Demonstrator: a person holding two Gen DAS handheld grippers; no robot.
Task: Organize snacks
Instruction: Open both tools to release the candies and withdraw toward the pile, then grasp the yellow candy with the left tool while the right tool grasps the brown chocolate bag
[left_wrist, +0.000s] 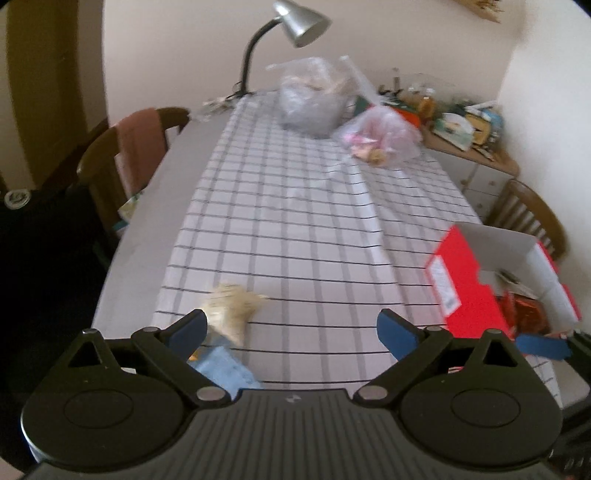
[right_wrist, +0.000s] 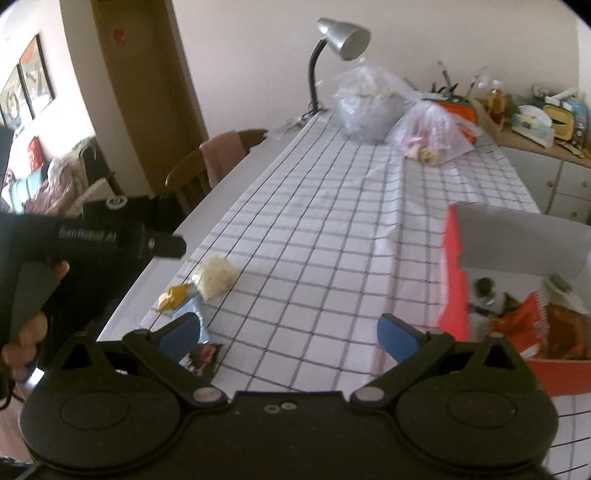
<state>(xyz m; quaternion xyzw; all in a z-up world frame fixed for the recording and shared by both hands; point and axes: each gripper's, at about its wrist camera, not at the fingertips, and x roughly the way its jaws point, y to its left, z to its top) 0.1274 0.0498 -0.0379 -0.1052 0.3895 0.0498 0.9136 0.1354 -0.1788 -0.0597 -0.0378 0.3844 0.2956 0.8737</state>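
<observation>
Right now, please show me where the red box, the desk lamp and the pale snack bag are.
red box (left_wrist: 469, 295), left wrist view, its red side wall.
desk lamp (right_wrist: 345, 37), right wrist view, its silver shade.
pale snack bag (right_wrist: 218, 277), right wrist view, its middle.

White tablecloth (left_wrist: 295, 221) with black grid lines, red box (right_wrist: 452, 295), silver lamp (left_wrist: 303, 22), blue-padded grippers.

Your left wrist camera: behind left claw (left_wrist: 291, 332), angled down along checked table (left_wrist: 295, 221). Right wrist camera: behind right claw (right_wrist: 288, 334), same tilt, further right. Both share desk lamp (left_wrist: 299, 26), red box (left_wrist: 476, 295).
</observation>
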